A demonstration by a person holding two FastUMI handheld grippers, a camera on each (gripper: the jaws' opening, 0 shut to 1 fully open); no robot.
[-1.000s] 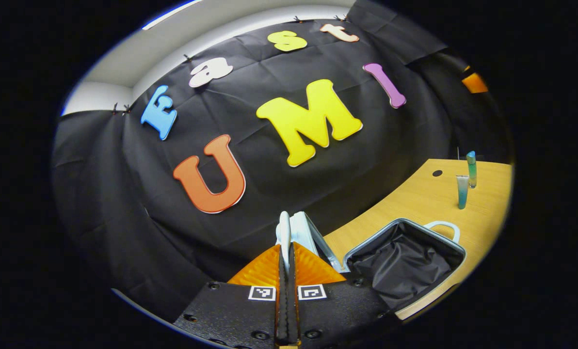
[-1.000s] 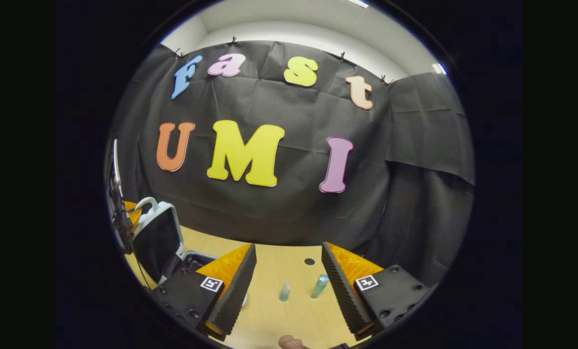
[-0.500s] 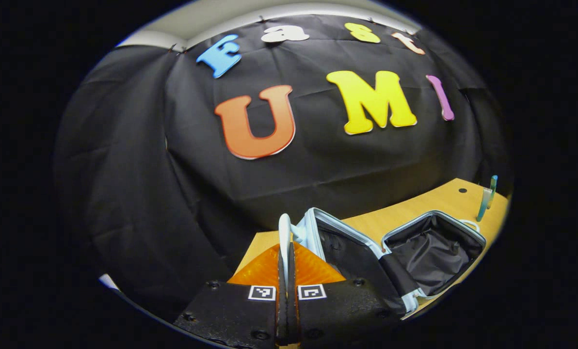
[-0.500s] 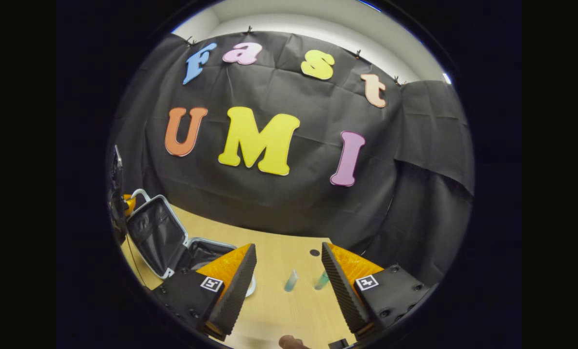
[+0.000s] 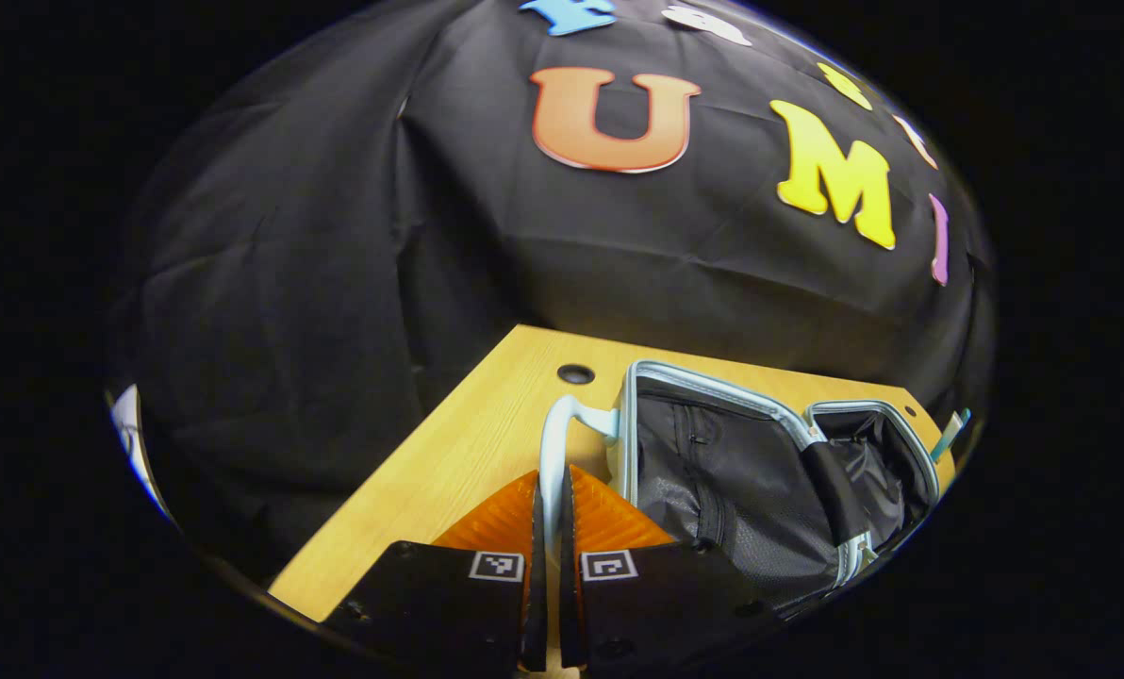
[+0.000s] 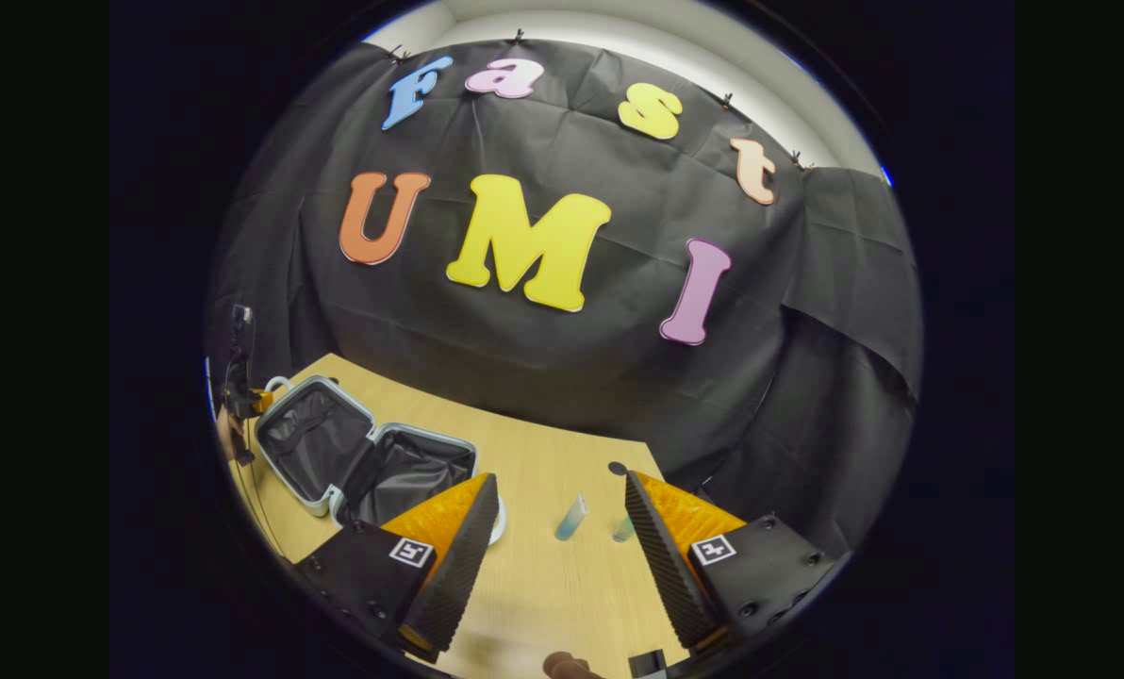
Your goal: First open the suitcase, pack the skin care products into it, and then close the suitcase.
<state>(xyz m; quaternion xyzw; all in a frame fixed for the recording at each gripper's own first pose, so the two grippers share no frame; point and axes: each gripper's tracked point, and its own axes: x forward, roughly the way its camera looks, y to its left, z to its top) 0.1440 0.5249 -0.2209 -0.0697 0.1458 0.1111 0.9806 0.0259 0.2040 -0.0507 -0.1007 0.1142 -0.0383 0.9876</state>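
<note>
**Lid swung down flat, case now lying open**

Swung further out and down since a second ago: the lid, nearly upright then, now laid back close to the desk. Left gripper (image 5: pixel 551 528) clamped on the lid handle (image 5: pixel 554 443), both fingers pressed against the pale loop, which rises between them and bends right into the lid's rim. Just beyond, the suitcase (image 6: pixel 355 453) spread in two dark-lined halves edged in pale trim, hinge line running across between them, lid half on the left gripper's side. Seen in the right gripper view at far left, with the other gripper at its outer edge.

Right gripper (image 6: pixel 562 538) held wide apart, gripping nothing, hovering above the desk (image 6: pixel 543 594). Straight ahead between its fingers: a small tube (image 6: pixel 570 517), blue-green fading to clear, standing slightly tilted. Beside it, a second tube (image 6: pixel 623 528), partly hidden behind the right-hand finger. Both well apart from the suitcase, to its right, long axes near upright.

Judged next: release the handle, then pick up with the right gripper, clearly the nearer one, and carry left into the open half.
</note>
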